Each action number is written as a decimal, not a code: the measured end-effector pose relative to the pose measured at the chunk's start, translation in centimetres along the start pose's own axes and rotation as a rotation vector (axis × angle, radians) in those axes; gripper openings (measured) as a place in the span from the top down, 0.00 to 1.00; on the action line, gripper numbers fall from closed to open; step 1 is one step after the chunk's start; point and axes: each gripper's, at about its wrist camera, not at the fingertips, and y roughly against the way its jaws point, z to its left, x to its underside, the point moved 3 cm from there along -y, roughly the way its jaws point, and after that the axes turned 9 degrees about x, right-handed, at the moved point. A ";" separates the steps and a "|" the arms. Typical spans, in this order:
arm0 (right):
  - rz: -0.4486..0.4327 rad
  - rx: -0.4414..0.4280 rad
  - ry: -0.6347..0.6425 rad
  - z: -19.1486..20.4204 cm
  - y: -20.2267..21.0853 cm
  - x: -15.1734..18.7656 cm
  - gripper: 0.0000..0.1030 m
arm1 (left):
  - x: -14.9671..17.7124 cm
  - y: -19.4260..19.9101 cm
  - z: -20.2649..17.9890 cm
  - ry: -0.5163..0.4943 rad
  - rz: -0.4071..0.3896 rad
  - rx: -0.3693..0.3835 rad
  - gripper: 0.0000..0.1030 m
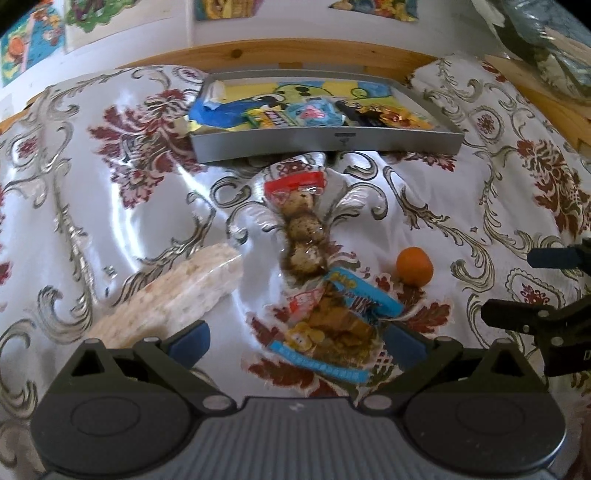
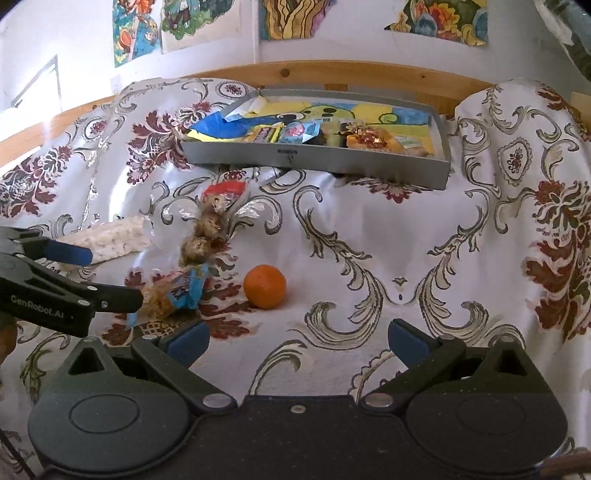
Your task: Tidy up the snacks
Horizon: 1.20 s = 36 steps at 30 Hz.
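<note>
1. The grey tray [image 1: 325, 142] on the counter [image 1: 110, 206] already holds snacks; loose ones lie before it.
2. Left tongs [image 1: 295, 341], released, straddle the blue snack packet [image 1: 332, 321]: I'd close low, gripping its crinkly middle.
3. Right tongs [image 2: 297, 341], released, wait near the orange [image 2: 265, 286].

White wall [image 2: 66, 33] hung with colourful cartoon pictures [image 2: 138, 29], a pale wooden rail [image 2: 332, 74] running along its base behind a surface draped in glossy white cloth [image 2: 369, 240] with dark red floral and grey scroll pattern, creased, bright light glaring on its left side.
</note>
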 end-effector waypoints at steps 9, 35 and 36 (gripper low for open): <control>0.009 0.017 0.010 0.2 -1.4 -1.5 0.01 | -0.4 -1.9 -0.3 -0.062 0.024 0.041 0.00; 0.066 -0.035 0.072 1.2 -6.1 -3.2 0.07 | -0.5 -5.3 0.7 -0.054 0.124 0.138 0.06; 0.069 -0.044 0.074 1.3 -6.3 -3.1 0.09 | -0.4 -5.3 0.8 -0.055 0.128 0.145 0.08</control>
